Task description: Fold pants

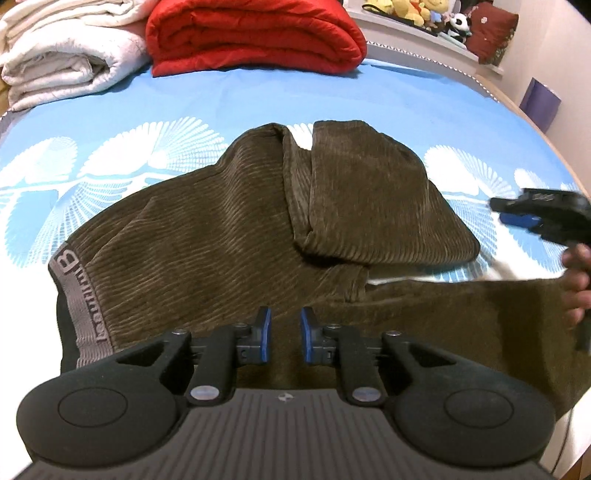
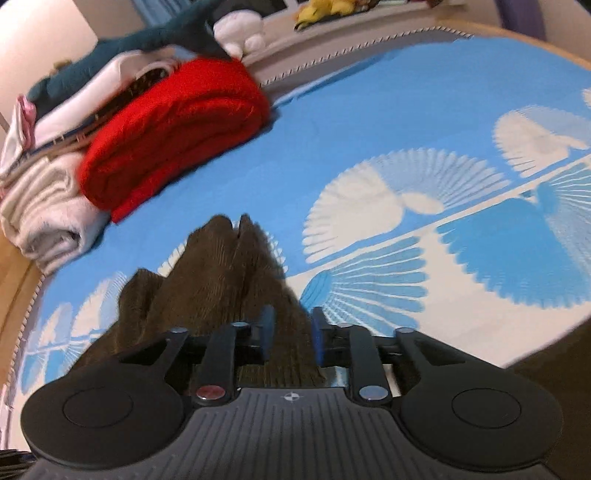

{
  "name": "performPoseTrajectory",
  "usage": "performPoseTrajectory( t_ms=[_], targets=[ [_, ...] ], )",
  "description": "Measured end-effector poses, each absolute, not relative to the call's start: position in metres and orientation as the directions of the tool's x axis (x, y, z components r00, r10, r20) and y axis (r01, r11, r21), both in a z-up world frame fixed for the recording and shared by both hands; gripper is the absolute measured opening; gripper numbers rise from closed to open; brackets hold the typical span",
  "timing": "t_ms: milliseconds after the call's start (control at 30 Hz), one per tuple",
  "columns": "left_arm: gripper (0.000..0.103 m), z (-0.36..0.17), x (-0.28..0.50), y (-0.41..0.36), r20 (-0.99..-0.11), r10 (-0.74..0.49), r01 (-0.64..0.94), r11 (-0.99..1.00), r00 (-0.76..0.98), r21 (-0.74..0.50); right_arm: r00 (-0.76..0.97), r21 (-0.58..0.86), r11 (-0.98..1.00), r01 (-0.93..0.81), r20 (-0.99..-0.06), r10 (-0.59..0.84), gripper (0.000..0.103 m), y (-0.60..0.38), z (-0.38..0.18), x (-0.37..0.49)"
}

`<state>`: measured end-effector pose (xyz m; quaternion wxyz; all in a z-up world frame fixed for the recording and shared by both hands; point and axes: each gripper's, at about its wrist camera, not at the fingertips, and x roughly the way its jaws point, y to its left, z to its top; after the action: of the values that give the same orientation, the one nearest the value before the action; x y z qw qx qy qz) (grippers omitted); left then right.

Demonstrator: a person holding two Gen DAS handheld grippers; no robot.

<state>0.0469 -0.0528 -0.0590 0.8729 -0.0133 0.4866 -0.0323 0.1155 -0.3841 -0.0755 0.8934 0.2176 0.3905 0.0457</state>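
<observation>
Brown corduroy pants [image 1: 229, 221] lie on the blue and white bed sheet [image 1: 184, 107], with a grey waistband [image 1: 79, 306] at the left and one leg folded back over the middle. My left gripper [image 1: 285, 338] hovers over the near part of the pants, open and empty. My right gripper [image 1: 532, 218] shows at the right edge of the left wrist view, blurred. In the right wrist view, the right gripper [image 2: 291, 339] has pants fabric [image 2: 221, 280] running between its fingers; the jaws stand apart and the frame is blurred.
A folded red blanket [image 1: 255, 37] and a folded white blanket [image 1: 62, 55] sit at the far side of the bed. Stuffed toys [image 1: 424, 11] line a shelf behind. A purple item [image 1: 541, 103] stands at the bed's right edge.
</observation>
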Motion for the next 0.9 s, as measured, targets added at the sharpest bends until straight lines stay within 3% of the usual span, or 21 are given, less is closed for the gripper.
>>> performPoseTrajectory(
  t_ms=[100, 400, 433, 500, 533, 633, 733, 833, 900],
  targets=[
    [0.02, -0.06, 0.057, -0.058, -0.85, -0.068, 0.039, 0.998, 0.522, -0.056, 0.662, 0.381, 0.917, 0.12, -0.719, 0.212, 0.05, -0.374, -0.096, 0.136],
    [0.021, -0.063, 0.071, -0.07, -0.854, -0.091, 0.061, 0.996, 0.512, -0.07, 0.59, 0.366, 0.926, 0.091, -0.769, 0.246, 0.056, -0.356, -0.136, 0.165],
    [0.021, -0.064, 0.071, -0.07, -0.856, -0.092, 0.063, 0.996, 0.509, -0.07, 0.586, 0.367, 0.927, 0.073, -0.768, 0.258, 0.053, -0.354, -0.136, 0.165],
    [0.021, -0.064, 0.071, -0.069, -0.857, -0.093, 0.067, 0.995, 0.506, -0.068, 0.588, 0.351, 0.936, 0.043, -0.766, 0.26, 0.021, -0.349, -0.132, 0.165],
    [0.021, -0.064, 0.071, -0.069, -0.857, -0.092, 0.066, 0.995, 0.506, -0.068, 0.594, 0.337, 0.941, 0.028, -0.763, 0.255, 0.013, -0.348, -0.127, 0.164],
    [0.021, -0.063, 0.071, -0.063, -0.857, -0.091, 0.054, 0.996, 0.507, -0.075, 0.641, 0.335, 0.94, -0.055, -0.711, 0.291, 0.009, -0.344, -0.098, 0.157],
    [0.021, -0.061, 0.07, -0.059, -0.855, -0.092, 0.046, 0.996, 0.51, -0.08, 0.674, 0.296, 0.921, -0.252, -0.629, 0.387, 0.009, -0.326, -0.052, 0.138],
    [0.021, -0.06, 0.069, -0.055, -0.855, -0.09, 0.041, 0.996, 0.511, -0.08, 0.513, 0.315, 0.762, -0.566, -0.589, 0.624, 0.009, -0.3, -0.03, 0.104],
    [0.021, -0.06, 0.07, -0.052, -0.856, -0.088, 0.028, 0.996, 0.509, -0.086, 0.381, 0.345, 0.69, -0.636, -0.637, 0.67, 0.009, -0.287, -0.043, 0.091]
  ],
)
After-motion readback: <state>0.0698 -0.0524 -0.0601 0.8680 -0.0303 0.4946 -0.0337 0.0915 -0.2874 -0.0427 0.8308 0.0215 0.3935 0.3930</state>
